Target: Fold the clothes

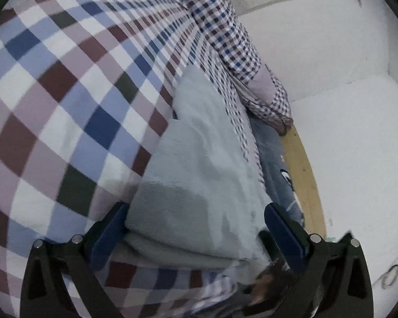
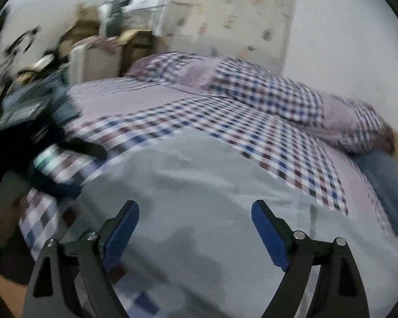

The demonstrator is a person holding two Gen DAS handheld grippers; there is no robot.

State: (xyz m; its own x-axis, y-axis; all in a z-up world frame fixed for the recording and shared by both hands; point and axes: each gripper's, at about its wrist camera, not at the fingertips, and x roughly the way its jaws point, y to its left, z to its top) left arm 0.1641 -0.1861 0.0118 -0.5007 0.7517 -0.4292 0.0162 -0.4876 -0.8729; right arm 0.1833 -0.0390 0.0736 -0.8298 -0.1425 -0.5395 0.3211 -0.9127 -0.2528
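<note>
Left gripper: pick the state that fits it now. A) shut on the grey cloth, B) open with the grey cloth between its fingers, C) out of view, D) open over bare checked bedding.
B: the left gripper has its blue fingers spread wide, and the grey cloth lies bunched between them on the checked bedding.

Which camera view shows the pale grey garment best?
The right wrist view: the grey garment lies spread over the checked bedcover, with its far edge visible, below the open right gripper. The left wrist view shows only a narrow, bunched part between the fingers of the open left gripper.
</note>
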